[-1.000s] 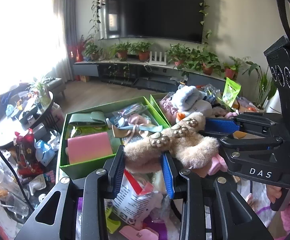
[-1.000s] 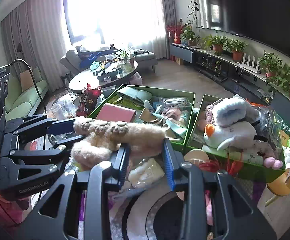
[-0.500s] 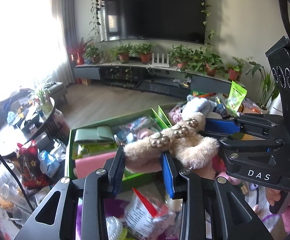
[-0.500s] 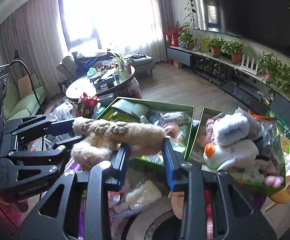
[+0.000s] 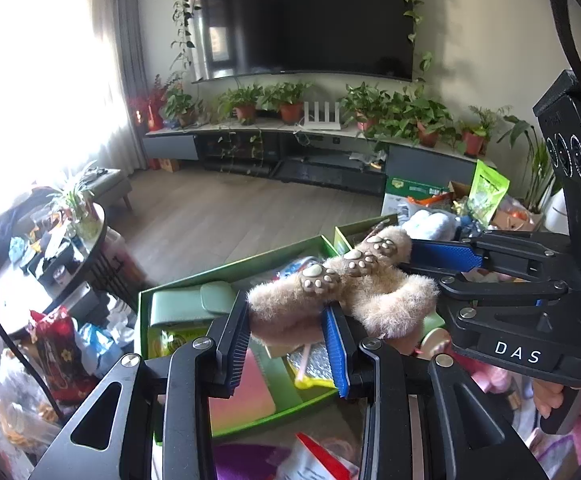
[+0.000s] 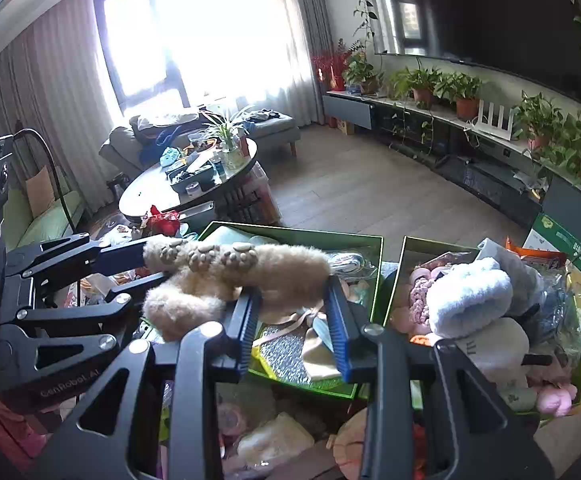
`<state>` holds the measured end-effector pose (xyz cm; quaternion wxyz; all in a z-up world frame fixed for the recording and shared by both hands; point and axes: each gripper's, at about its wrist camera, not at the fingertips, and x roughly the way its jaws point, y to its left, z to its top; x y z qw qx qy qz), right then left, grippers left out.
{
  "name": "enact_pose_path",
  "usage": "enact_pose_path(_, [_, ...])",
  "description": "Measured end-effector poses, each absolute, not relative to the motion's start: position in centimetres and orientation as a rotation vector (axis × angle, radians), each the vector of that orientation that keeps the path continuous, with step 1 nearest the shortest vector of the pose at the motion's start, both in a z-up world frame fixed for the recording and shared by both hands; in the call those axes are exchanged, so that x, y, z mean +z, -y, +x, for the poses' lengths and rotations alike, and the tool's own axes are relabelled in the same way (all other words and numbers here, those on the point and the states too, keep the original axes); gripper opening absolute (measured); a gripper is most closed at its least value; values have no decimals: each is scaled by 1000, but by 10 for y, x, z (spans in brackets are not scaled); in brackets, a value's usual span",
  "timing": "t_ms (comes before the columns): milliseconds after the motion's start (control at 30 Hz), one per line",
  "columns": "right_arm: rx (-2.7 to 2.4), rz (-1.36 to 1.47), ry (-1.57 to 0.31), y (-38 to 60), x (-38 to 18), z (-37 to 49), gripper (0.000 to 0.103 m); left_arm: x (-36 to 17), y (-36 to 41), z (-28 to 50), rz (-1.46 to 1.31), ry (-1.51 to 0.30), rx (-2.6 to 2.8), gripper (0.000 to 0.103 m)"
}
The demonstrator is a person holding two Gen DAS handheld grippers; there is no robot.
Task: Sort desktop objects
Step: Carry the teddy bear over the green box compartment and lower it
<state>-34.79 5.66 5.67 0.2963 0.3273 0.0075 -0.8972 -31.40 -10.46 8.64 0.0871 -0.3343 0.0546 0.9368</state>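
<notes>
A wall-mounted television [image 5: 310,20] with trailing vines fills the far wall, above a long low cabinet [image 5: 310,148] lined with potted plants [image 5: 370,104]. A bright curtained window [image 6: 206,28] lights a sofa [image 6: 42,216] and a round coffee table [image 6: 194,184] loaded with clutter.

Nearer, two green boxes sit side by side on the crowded tabletop. The left green box [image 5: 226,276] holds a pale green pouch [image 5: 190,304], a pink pad [image 5: 242,392] and ribbons; the right green box [image 6: 406,264] is heaped with soft toys, among them a light blue plush [image 6: 470,296] and a white plush [image 6: 502,344].

A tan fluffy slipper [image 5: 342,292] with paw-pad soles is held in the air over the left green box, stretched between both tools. The left tongs [image 5: 286,336] are clenched on one furry end of it, their blue pads pressing into the pile. The right tongs [image 6: 292,316] grip the other end in the same way; seen from the left wrist view, their blue pad reaches in from the right against the slipper's far side. A person's hand [image 5: 550,396] grips the right tool's handle at the lower right edge.
</notes>
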Motion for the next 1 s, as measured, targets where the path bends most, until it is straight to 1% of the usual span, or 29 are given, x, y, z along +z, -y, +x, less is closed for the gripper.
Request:
enact_pose_path(200, [-2392,892,-16,-51,49,-367,33,80,107,-335,-1003,-197,2791,34])
enact_pose_path(500, [-2384,912,-1,-39,35,-394,33,63,119,-363,-1038,-196,2793,34])
enact_pose_path(800, [-2387,962,4,-29,18,-424,32,43,128,-392,-1073,-154,2783,34])
enact_pose_path(1000, [-2394,992,-26,-21,7,-440,31,29,135,-408,-1098,-100,2771,34])
